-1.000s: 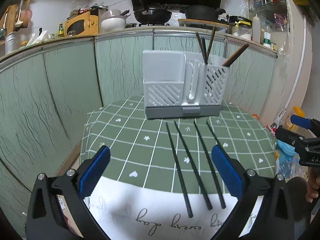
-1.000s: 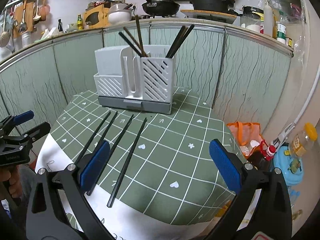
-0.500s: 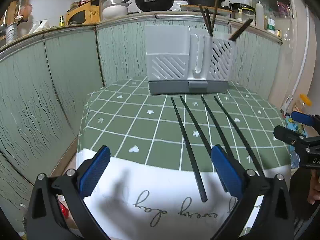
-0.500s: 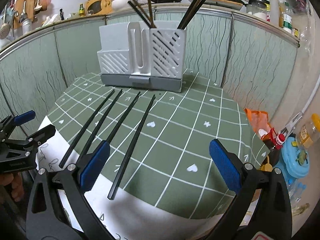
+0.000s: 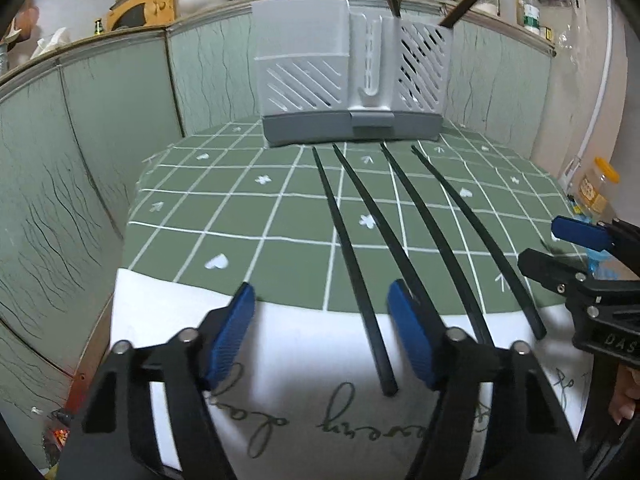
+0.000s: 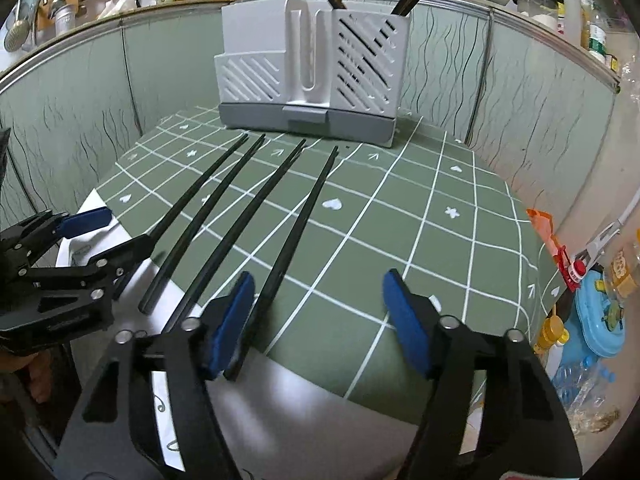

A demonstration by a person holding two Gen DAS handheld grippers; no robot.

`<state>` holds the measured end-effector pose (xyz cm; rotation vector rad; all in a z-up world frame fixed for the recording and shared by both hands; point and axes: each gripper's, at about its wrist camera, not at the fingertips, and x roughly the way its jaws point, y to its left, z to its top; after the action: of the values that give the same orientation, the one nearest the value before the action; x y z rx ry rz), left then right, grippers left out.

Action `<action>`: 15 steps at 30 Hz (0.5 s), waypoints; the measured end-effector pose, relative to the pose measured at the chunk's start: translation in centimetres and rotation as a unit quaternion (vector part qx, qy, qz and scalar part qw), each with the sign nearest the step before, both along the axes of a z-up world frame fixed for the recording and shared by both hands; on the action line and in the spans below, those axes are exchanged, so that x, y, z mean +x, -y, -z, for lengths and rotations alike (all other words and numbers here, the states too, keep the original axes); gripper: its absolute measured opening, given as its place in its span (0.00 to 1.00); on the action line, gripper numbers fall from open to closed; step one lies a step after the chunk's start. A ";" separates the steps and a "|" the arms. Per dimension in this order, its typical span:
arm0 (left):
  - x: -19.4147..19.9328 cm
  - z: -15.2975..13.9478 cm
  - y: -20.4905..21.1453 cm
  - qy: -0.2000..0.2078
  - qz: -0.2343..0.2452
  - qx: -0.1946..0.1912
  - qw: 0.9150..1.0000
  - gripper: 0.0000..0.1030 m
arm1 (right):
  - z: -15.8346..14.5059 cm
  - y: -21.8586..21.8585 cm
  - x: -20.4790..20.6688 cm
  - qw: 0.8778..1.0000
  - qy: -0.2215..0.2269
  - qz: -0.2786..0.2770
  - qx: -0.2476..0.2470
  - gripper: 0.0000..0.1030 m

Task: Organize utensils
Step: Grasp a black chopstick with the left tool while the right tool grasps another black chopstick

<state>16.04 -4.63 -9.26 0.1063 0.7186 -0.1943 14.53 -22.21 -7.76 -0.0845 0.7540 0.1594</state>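
Lying side by side on the worktop before the holder, four chopsticks could roll away if either empty, half-closing gripper, left gripper or right gripper, nudges one.

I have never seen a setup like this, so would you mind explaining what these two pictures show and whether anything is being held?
No robot arm is involved: a person holds a hand-operated clamp with two blue-padded fingers in each hand, and each clamp carries a wide-angle camera looking along its fingers. One picture comes from the left gripper, the other from the right gripper; each also catches the other clamp at its edge.

On the green checked tablecloth lie four long black chopsticks side by side, pointing toward a grey and white slotted plastic utensil holder that already has several chopsticks standing in it.

Both grippers' jaws have just been closing but are open and hold nothing. The leftmost chopstick lies in front of the left gripper; the rightmost one runs beside the right gripper's left pad.
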 end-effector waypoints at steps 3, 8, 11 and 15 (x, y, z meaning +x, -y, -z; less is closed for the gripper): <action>0.0 0.3 0.2 0.002 0.002 -0.001 1.000 0.56 | 0.5 -0.3 0.1 1.000 -0.007 -0.008 0.000 0.47; -0.2 0.4 0.6 0.011 0.005 0.002 1.000 0.45 | 0.7 -1.2 -0.1 1.000 0.003 -0.020 -0.008 0.36; -0.3 0.5 0.7 0.013 0.005 0.000 1.000 0.42 | 0.8 -1.8 -0.2 1.000 0.000 -0.027 -0.006 0.36; -0.3 0.5 0.8 0.014 0.005 -0.006 1.000 0.35 | 1.5 -2.4 0.0 1.000 -0.004 -0.025 -0.016 0.33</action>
<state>15.74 -5.40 -9.79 0.1012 0.6898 -0.2073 14.51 -19.79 -9.30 -0.1334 0.7626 0.1953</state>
